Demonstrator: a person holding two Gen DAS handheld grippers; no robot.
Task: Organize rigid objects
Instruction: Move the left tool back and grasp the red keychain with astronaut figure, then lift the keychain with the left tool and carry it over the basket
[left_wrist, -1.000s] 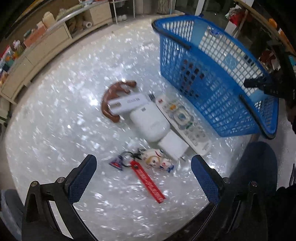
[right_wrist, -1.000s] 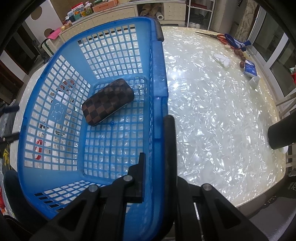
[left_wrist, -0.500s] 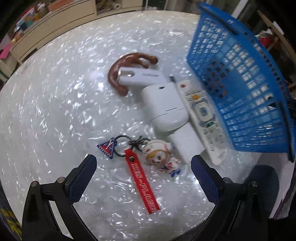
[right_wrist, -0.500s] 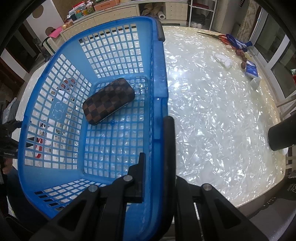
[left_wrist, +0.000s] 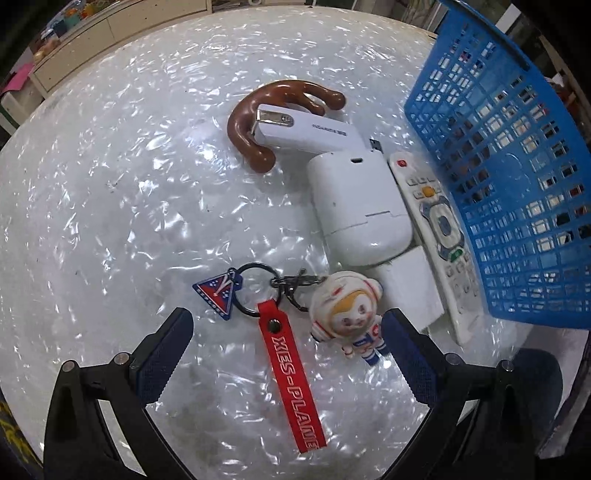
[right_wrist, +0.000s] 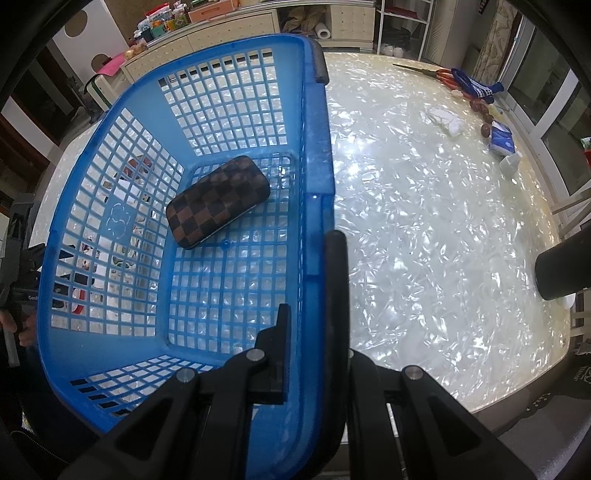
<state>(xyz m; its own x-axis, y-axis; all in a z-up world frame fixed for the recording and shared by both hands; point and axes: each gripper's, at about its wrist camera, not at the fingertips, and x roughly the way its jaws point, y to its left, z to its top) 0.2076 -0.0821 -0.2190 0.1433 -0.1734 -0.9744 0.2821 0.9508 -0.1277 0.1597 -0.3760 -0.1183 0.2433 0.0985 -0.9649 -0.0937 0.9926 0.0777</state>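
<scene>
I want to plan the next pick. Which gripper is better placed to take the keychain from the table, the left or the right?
The left. The left gripper is open just above the keychain, its fingers either side of it. The right gripper is shut on the wall of the blue basket, so it is occupied.

Your right gripper (right_wrist: 312, 314) is clamped on the near right rim of the blue basket (right_wrist: 110, 221), one finger inside the wall, the other outside. Inside you've got just a brown checkered case (right_wrist: 218, 201), lying flat and diagonal on the mesh floor, clear of the walls. Basket sits on the pearly white table (right_wrist: 443, 240). Far right corner of the table: scissors (right_wrist: 439, 74), a blue-and-white pack (right_wrist: 501, 137), small brown bits alongside. Dark cylinder (right_wrist: 565, 267) at your right edge.
</scene>
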